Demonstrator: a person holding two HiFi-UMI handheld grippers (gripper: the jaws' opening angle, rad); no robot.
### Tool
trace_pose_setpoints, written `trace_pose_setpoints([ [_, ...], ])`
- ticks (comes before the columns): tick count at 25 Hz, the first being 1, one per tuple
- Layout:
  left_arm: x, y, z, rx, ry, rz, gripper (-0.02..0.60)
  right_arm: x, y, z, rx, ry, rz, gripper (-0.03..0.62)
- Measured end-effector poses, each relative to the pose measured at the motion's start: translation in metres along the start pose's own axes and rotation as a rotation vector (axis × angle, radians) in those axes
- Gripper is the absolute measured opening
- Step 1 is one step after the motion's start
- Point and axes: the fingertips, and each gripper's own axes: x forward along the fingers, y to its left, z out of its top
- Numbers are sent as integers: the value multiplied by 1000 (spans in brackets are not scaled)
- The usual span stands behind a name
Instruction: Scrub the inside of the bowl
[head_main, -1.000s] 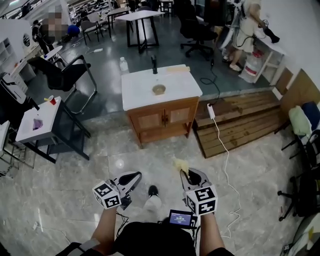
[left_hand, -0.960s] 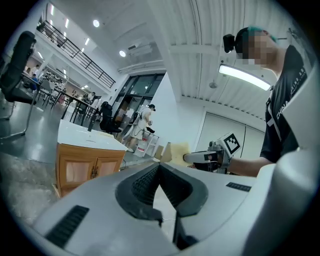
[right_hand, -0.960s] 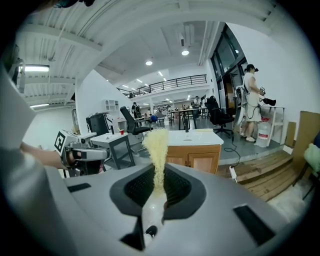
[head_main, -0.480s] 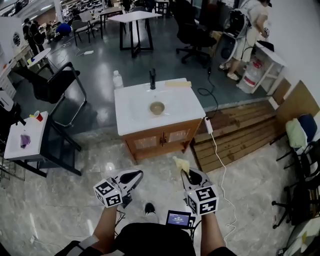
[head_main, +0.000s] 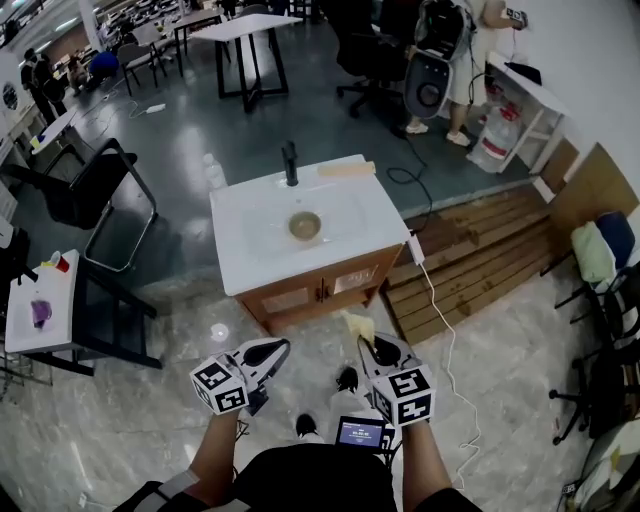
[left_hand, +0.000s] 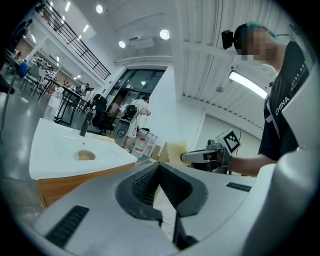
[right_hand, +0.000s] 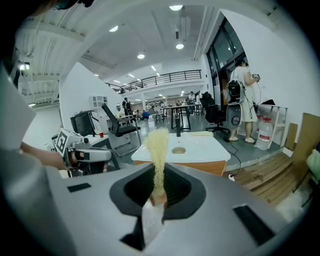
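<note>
- Status: scrubbing hasn't started, by our read. Nothing touches the bowl (head_main: 305, 225).
- The bowl sits upright on the white bench (head_main: 243, 262), just in front of the black tap (head_main: 290, 164), in what looks like a shallow basin. Its inside reads brownish; it is too small to tell whether that is dirt or its own colour.
- We stand on the tiled floor (head_main: 130, 420), well apart from the bench. Both grippers are low in front of the body and point toward it.
- On the right gripper (head_main: 371, 345) the fingers are pinching a yellow sponge (right_hand: 157, 145), which sticks out past the tips. So the tool is in hand.
- On the left gripper (head_main: 270, 350) the fingers are pressed together with nothing between them.
- Done: sponge in hand, nothing more.
- Left to do: get up to the bench, put the sponge into the bowl, and rub round the inner wall and the bottom.
- Our guess is that the left gripper has to open and take the rim to steady the bowl.
- We see no water or soap from here and cannot tell whether the sponge is wet.
- Risk: the bowl could slide on the smooth top under the sponge if it isn't braced.
</note>
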Motion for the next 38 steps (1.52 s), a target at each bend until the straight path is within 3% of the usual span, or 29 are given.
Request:
trace_pose_setpoints([
  [10, 70, 62, 31, 3, 30, 61, 3, 74, -70, 45, -11, -22, 76, 43],
  [19, 136, 102, 65, 14, -2, 161, 3, 118, -148, 80, -33, -25, 145, 43],
  [30, 147, 174, 68, -49, 4, 283, 3, 181, -173, 84, -28, 46, 199, 43],
  [38, 168, 258, 101, -54, 10, 267, 3, 252, -191, 127, -60, 71, 173, 43],
])
